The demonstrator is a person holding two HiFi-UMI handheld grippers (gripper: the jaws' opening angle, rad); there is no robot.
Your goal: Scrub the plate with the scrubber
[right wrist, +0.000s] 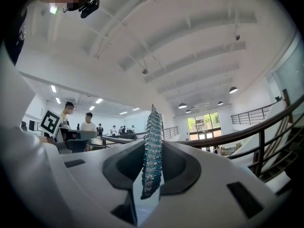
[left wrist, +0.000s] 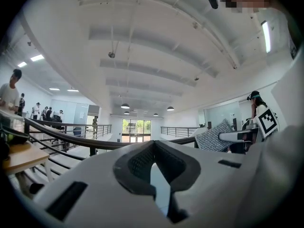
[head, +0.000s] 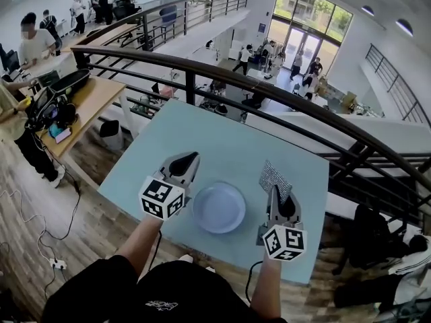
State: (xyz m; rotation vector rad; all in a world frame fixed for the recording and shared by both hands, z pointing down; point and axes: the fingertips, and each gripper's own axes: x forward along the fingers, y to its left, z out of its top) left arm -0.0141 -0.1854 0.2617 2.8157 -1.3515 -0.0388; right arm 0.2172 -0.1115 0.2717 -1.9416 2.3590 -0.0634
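A: Your right gripper, just right of the plate, is clamped on the scrubber by its lower edge. It looks light and floppy, so press it flat.

B: Your left gripper, just left of the plate, is closed on nothing. That plate looks thin and likely to skid. On your side the table edge is near it, with open room beyond.

A pale blue table bears 1 round plate near its front.

Bright, even daylight, soft shadows, strong fisheye edge distortion
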